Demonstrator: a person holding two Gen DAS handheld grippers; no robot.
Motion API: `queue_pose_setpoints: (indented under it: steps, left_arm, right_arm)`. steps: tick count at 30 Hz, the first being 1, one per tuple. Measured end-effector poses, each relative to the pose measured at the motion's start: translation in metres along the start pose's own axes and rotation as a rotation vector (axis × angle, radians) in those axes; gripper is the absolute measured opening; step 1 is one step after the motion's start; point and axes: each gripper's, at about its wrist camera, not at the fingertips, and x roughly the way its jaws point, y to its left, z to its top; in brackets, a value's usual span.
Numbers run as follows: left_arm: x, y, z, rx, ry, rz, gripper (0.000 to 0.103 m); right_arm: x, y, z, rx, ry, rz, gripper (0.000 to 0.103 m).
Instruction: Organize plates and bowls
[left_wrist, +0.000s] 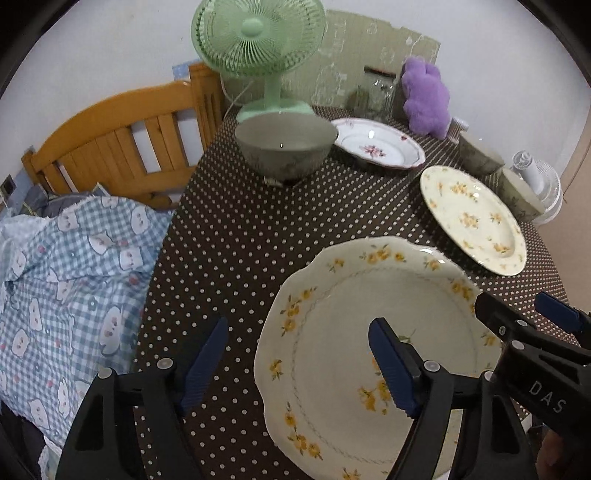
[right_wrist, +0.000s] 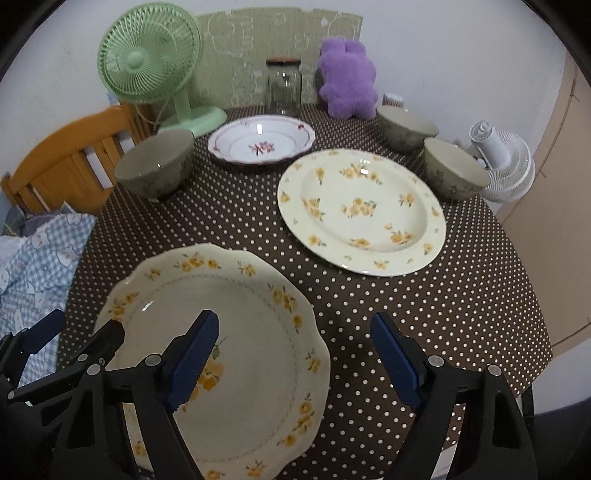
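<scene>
Tablecloth, brown with white dots (right_wrist: 424, 314), covers the table; wooden chair (left_wrist: 110, 140) at its left edge; I see the scalloped cream plate with yellow flowers (right_wrist: 240, 350) nearest; left gripper (left_wrist: 299, 365) and right gripper (right_wrist: 295, 362) gape, straddling its opposite rims, gripping nothing; bare cloth lies right.

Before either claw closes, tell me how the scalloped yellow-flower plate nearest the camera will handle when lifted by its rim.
The scalloped plate looks like glazed ceramic, so probably stiff and breakable if dropped. Light glints off its surface, so the rim may slip between the pads. It is wide and shallow; lifted by one edge it would likely tilt, which may be why the left claw and right claw flank opposite edges.
</scene>
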Motion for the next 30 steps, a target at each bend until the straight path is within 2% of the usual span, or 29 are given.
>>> queue_pose_setpoints:
  steps: [8, 10, 14, 17, 21, 30]
  left_arm:
    - [0.030, -0.002, -0.002, -0.011, 0.079, 0.002, 0.079]
    - [0.033, -0.004, -0.003, -0.010, 0.093, 0.004, 0.079]
    - [0.043, -0.008, -0.003, -0.007, 0.126, -0.004, 0.073]
    - [0.045, -0.006, -0.001, -0.017, 0.132, -0.009, 0.073]
    - [0.047, -0.010, 0.001, -0.015, 0.144, 0.018, 0.073]
    - [0.053, -0.020, 0.008, -0.040, 0.163, 0.038, 0.073]
  right_arm:
    - [0.038, 0.004, 0.000, -0.011, 0.071, -0.017, 0.085]
    - [0.048, 0.002, -0.001, -0.016, 0.099, -0.011, 0.079]
    - [0.061, 0.001, -0.003, -0.016, 0.149, 0.010, 0.075]
    - [0.069, 0.001, -0.003, -0.024, 0.176, 0.032, 0.067]
    - [0.078, 0.003, -0.001, -0.041, 0.196, 0.029, 0.061]
    - [0.082, -0.003, 0.009, -0.062, 0.212, 0.018, 0.056]
